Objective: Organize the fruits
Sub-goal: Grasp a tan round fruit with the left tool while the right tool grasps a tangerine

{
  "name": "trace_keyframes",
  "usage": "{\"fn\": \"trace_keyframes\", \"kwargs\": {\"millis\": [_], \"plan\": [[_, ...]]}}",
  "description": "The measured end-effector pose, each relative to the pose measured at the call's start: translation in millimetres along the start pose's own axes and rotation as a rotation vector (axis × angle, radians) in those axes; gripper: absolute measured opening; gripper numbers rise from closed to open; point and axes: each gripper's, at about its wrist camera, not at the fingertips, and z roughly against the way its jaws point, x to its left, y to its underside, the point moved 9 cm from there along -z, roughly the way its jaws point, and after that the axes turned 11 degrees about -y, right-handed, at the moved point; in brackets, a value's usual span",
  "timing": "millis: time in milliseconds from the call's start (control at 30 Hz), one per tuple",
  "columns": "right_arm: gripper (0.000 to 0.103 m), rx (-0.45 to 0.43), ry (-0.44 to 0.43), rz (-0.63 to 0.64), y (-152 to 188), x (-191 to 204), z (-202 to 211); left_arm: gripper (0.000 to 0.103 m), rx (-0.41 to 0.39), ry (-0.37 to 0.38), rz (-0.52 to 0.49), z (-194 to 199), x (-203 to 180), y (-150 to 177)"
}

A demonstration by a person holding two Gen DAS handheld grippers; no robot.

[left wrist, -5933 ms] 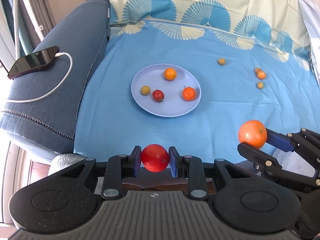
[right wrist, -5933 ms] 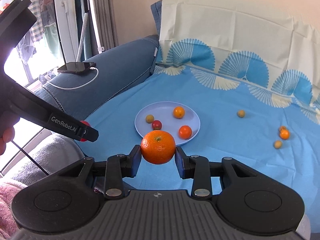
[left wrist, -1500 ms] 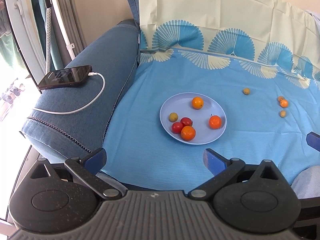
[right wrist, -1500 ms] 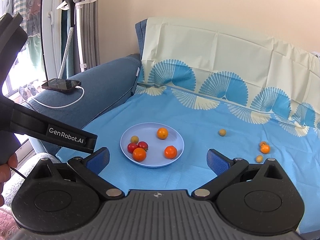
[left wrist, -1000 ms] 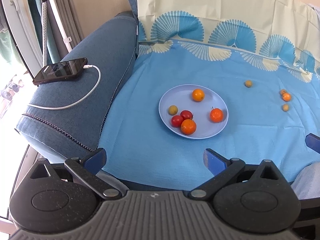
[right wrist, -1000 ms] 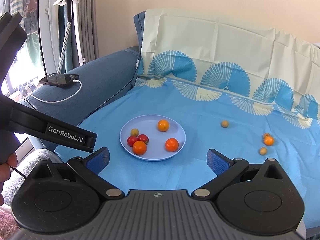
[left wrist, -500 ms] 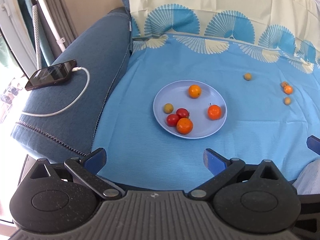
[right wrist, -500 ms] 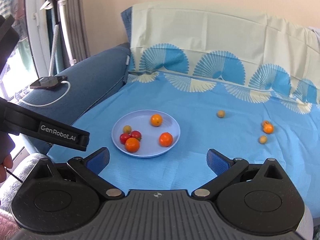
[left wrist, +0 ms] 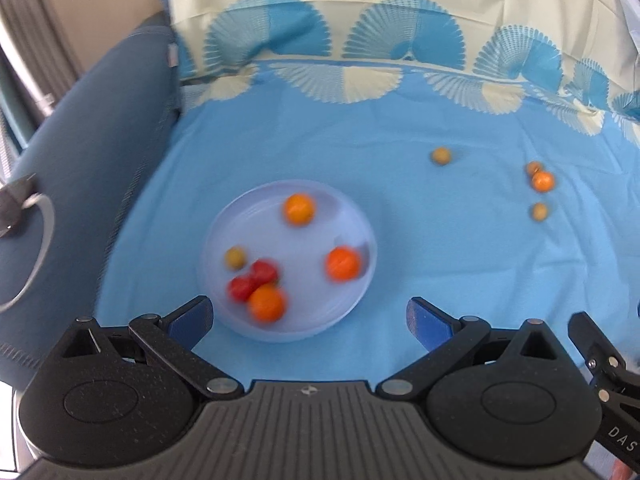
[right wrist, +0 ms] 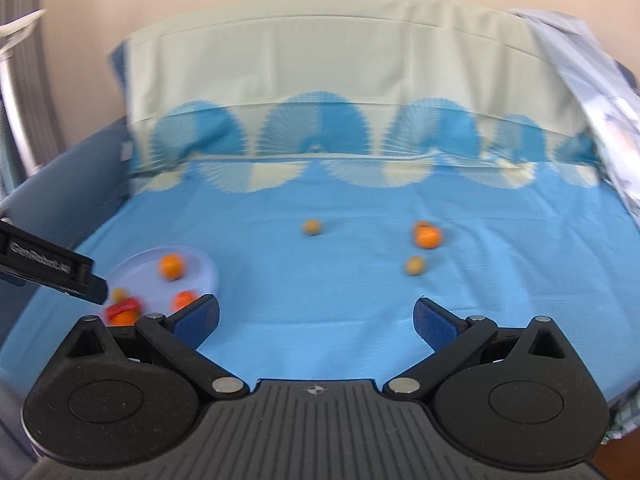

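Your left gripper (left wrist: 308, 314) and right gripper (right wrist: 316, 316): both spread wide, empty. Plate (left wrist: 344, 312) at 12 holds six fruits; four loose at 2 o'clock.

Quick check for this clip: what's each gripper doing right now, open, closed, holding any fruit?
Left gripper: open, jaws spread wide, holding nothing.
Right gripper: open, jaws spread wide, holding nothing.
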Motion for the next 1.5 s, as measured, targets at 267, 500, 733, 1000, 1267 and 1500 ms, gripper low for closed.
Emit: {"fn": "trace_keyframes", "kwargs": {"millis": [267, 500, 733, 1000, 1267, 1500], "plan": [[0.102, -0.027, 0.151, -0.105, -28, -105, -62, 0.103, 0.004, 0.066, -0.041, -61, -96, -82], [0.102, 0.030, 0.194, -0.174, -44, -180, -154, 0.103, 0.055, 0.107, -0.085, -142, -172, -132], [0.102, 0.130, 0.192, -0.171, -50, -216, -248, 0.103, 0.109, 0.065, -0.121, -215, -211, -153], [0.102, 0.181, 0.230, -0.073, -31, -219, -285, 0.103, 0.132, 0.113, -0.110, -247, -218, -157], [0.054, 0.159, 0.201, -0.053, -38, -216, -277, 0.088, 0.176, 0.136, -0.114, -240, -218, -156], [0.046, 0.124, 0.214, -0.097, -41, -222, -268, 0.027, 0.188, 0.166, -0.157, -216, -215, -156]]}}
